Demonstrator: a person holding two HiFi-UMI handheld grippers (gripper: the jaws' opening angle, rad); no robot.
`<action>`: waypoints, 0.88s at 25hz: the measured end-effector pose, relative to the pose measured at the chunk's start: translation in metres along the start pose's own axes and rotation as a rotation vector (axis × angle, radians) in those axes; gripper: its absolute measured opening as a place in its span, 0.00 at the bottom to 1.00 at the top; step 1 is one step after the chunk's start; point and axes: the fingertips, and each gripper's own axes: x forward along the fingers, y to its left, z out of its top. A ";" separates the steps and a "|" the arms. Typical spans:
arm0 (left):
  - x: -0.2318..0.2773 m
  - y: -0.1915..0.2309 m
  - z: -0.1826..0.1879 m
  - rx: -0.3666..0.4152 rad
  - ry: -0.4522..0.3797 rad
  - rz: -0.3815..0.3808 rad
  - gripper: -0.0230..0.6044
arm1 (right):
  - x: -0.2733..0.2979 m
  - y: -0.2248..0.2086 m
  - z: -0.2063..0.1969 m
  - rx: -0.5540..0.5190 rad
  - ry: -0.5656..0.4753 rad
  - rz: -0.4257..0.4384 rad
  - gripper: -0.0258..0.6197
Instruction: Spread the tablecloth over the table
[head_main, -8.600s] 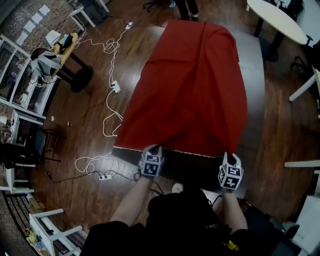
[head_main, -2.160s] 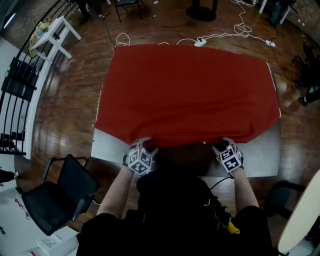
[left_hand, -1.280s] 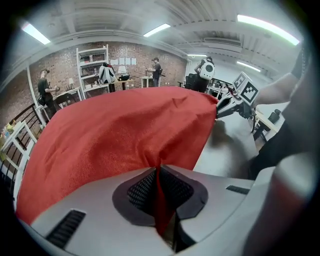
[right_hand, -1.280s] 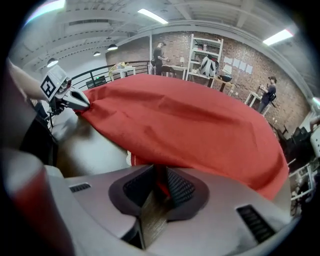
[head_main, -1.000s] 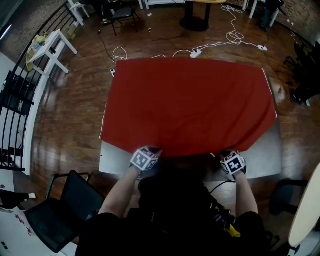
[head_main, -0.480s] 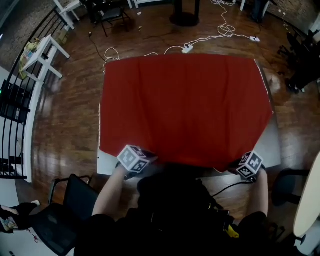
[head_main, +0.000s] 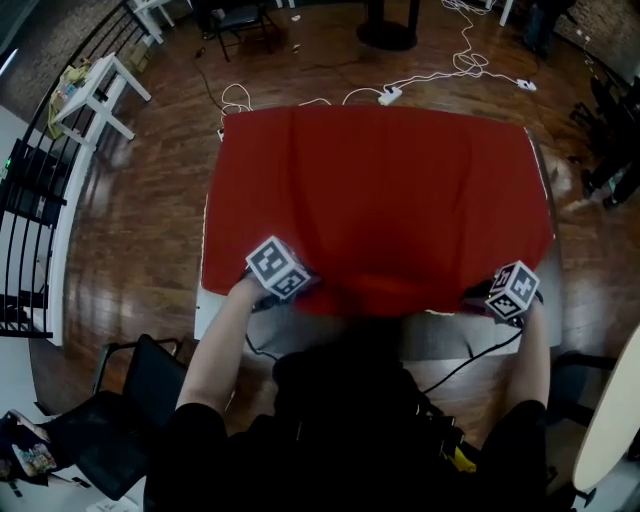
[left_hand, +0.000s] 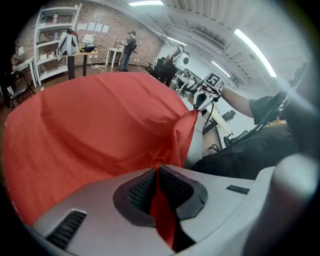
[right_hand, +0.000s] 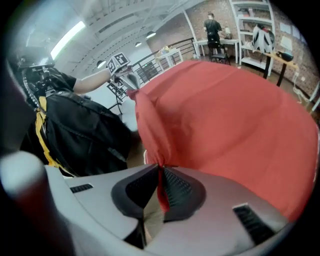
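Head view gives me the red tablecloth lying over most of the grey table. Its far edge reaches the table's far side. A bare strip of tabletop shows along the near side and at the near left corner.

My left gripper sits at the cloth's near left corner and my right gripper at the near right corner. The near hem runs between them with a slight sag in the middle.

In the left gripper view, the jaws are almost together, with a fold of red fabric pinched between the ribbed pads. The cloth billows away from that pinch. The right gripper view shows the same thing: jaws nearly closed on a thin pleat of the tablecloth, and the fabric rising from that point. Each of these views also catches the other gripper across the cloth, holding its own corner.

Around the table I see a wooden floor. A white power strip with trailing cables lies beyond the far side. A black chair stands at my near left, and a black railing runs along the left.
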 end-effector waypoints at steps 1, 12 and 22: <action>0.000 0.010 0.008 -0.015 0.005 0.004 0.05 | -0.004 -0.015 0.009 0.001 -0.013 -0.026 0.09; 0.040 0.130 0.053 -0.032 -0.012 0.278 0.10 | 0.032 -0.156 0.057 0.039 0.017 -0.476 0.09; 0.066 0.151 0.031 -0.088 -0.001 0.308 0.03 | 0.054 -0.180 0.045 0.247 -0.082 -0.551 0.08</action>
